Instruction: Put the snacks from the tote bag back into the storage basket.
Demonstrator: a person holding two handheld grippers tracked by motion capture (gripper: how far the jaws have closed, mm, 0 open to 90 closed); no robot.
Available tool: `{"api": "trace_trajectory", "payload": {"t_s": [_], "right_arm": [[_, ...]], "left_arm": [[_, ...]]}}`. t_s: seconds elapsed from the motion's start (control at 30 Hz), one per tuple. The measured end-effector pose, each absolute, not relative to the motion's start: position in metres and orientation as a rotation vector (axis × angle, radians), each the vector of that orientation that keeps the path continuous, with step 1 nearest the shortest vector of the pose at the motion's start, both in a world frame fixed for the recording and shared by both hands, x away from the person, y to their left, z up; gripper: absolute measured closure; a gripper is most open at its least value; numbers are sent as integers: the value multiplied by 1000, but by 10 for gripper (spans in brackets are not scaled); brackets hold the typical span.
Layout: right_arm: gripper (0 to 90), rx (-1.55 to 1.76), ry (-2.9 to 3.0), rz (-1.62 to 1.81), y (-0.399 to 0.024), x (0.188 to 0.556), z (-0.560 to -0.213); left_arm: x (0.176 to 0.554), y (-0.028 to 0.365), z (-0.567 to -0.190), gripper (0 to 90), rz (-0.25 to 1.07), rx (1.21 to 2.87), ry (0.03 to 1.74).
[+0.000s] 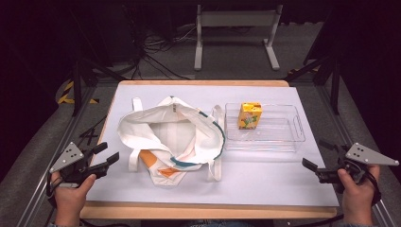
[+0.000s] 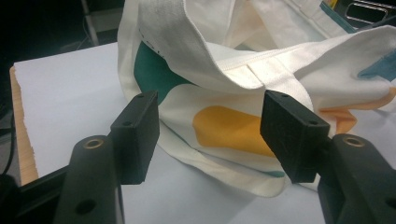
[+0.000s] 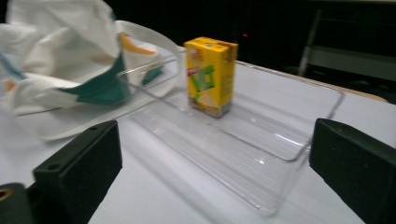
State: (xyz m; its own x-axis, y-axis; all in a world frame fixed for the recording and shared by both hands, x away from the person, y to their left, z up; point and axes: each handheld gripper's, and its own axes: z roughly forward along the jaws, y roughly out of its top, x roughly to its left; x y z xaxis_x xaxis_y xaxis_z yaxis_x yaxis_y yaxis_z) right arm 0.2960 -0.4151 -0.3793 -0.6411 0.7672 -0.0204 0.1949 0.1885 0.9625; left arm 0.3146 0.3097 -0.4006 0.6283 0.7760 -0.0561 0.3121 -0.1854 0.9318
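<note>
White-topped table [image 1: 265, 179] with wooden rim, dark room behind, bag and tray on it, both grippers off the goods.

High view: cloth tote bag [image 1: 172, 137] lies centre-left of frame, mouth gaping, cream with orange and teal patches; clear plastic tray [image 1: 288, 139] just right of it, one bag strap touching or overlapping its left edge, can't tell which. Yellow juice carton [image 1: 249, 115] stands upright in tray's upper-left part. Left gripper [image 1: 105, 155] at lower left, held by left hand [image 1: 71, 196], jaws spread, nothing between them, near bag's left side but apart. Right gripper [image 1: 318, 156] at lower right in right hand [image 1: 357, 189], jaws released, empty, just off tray's lower-right corner. Left gripper view: bag fills upper middle beyond parted jaws. Right gripper view: carton upper centre, tray between wide jaws farther off.
</note>
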Motion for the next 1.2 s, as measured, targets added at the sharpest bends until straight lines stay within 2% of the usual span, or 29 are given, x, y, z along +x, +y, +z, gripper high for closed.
{"api": "trace_trajectory", "payload": {"t_s": [0.43, 0.73, 1.2], "right_arm": [[30, 1015, 1977, 1371, -401, 309, -403], [30, 1064, 1985, 1293, -397, 313, -417], [30, 1084, 1966, 1322, -398, 313, -418]], "left_arm": [[309, 316, -413, 323, 498, 1699, 885], [316, 315, -423, 299, 533, 1739, 865], [317, 316, -425, 276, 502, 1717, 872]]}}
